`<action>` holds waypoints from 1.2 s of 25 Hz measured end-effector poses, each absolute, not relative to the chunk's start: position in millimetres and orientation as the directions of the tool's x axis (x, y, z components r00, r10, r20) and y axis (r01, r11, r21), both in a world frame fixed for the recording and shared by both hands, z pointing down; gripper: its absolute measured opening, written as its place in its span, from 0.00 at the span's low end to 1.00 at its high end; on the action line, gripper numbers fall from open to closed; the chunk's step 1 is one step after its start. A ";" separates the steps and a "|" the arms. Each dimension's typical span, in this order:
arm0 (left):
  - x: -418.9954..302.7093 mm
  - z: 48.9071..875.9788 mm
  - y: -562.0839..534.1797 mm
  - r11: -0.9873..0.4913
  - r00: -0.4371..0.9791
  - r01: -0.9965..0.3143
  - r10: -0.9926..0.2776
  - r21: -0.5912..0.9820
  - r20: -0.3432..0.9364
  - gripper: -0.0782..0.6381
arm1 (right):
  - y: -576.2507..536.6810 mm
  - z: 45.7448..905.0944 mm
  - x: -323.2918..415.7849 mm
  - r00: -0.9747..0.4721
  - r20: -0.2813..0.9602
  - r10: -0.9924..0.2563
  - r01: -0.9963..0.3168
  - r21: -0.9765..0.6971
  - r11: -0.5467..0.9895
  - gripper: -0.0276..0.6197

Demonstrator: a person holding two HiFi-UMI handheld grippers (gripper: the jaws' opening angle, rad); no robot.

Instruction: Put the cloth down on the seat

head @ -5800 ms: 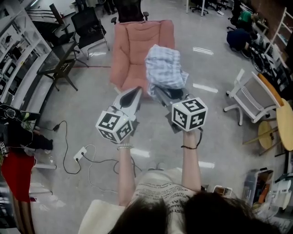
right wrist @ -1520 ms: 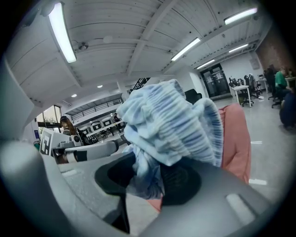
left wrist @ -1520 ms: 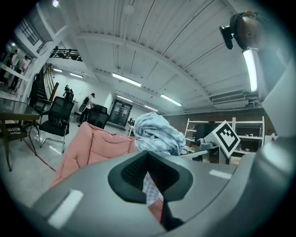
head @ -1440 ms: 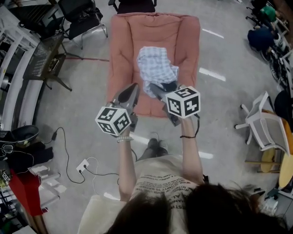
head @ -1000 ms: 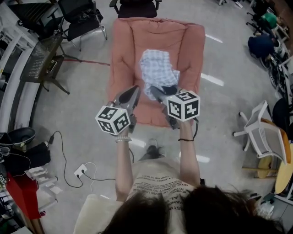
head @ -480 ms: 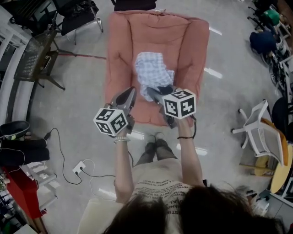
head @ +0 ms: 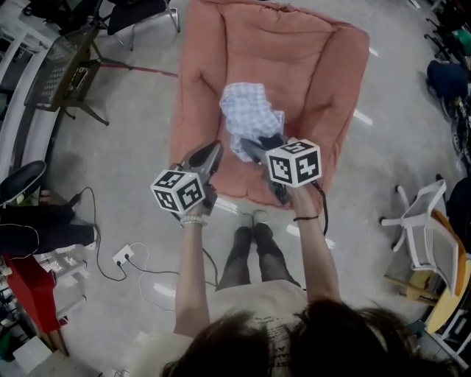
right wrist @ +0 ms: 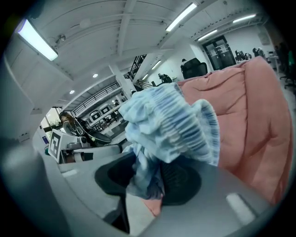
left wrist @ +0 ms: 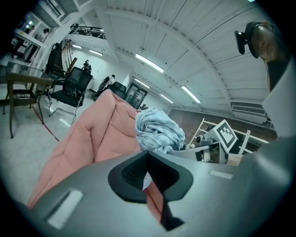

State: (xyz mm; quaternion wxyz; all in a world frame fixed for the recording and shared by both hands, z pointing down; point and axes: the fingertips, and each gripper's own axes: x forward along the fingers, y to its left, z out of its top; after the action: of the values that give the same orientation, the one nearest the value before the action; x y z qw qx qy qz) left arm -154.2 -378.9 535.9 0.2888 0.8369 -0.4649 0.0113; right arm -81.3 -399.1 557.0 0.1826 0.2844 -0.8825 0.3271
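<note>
A light blue checked cloth (head: 247, 115) hangs bunched over the cushion of the pink padded seat (head: 302, 66). My right gripper (head: 252, 148) is shut on its lower end. In the right gripper view the cloth (right wrist: 169, 122) billows above the jaws, with a fold pinched between them, and the seat (right wrist: 252, 115) stands behind it. My left gripper (head: 213, 152) hovers just left of the cloth above the seat's front edge, shut with nothing in it. From the left gripper view the cloth (left wrist: 158, 131) shows beyond the closed jaws of that gripper (left wrist: 148, 159).
Black office chairs (head: 140, 10) and a metal side table (head: 65, 68) stand left of the seat. A white chair (head: 422, 234) is at the right. A power strip with cables (head: 119, 256) lies on the floor at left. The person's feet (head: 250, 219) are at the seat's front.
The person has stepped closer, so the seat fills more of the head view. The cloth stays pinched in the right gripper, above the cushion. The left gripper keeps its place beside it.
</note>
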 end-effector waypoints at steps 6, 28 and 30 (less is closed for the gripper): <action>-163.8 586.0 -387.3 -0.367 0.557 -0.790 -0.764 0.491 0.326 0.10 | -416.5 601.8 -98.0 -0.789 0.521 -0.326 -0.589 -0.490 0.643 0.30; -158.9 720.9 -383.8 -0.321 0.589 -0.783 -0.658 0.533 0.469 0.10 | -420.5 762.3 -114.3 -0.724 0.673 -0.151 -0.591 -0.493 0.639 0.30; -159.8 728.1 -382.2 -0.315 0.590 -0.783 -0.651 0.537 0.478 0.10 | -419.2 771.4 -117.1 -0.717 0.684 -0.134 -0.589 -0.492 0.640 0.30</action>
State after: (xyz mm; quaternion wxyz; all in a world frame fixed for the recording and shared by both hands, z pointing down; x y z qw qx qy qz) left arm -159.8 -382.2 728.1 0.3805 0.8063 -0.4445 0.0867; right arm -117.1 -419.2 771.4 0.3101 0.2127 -0.8509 0.3668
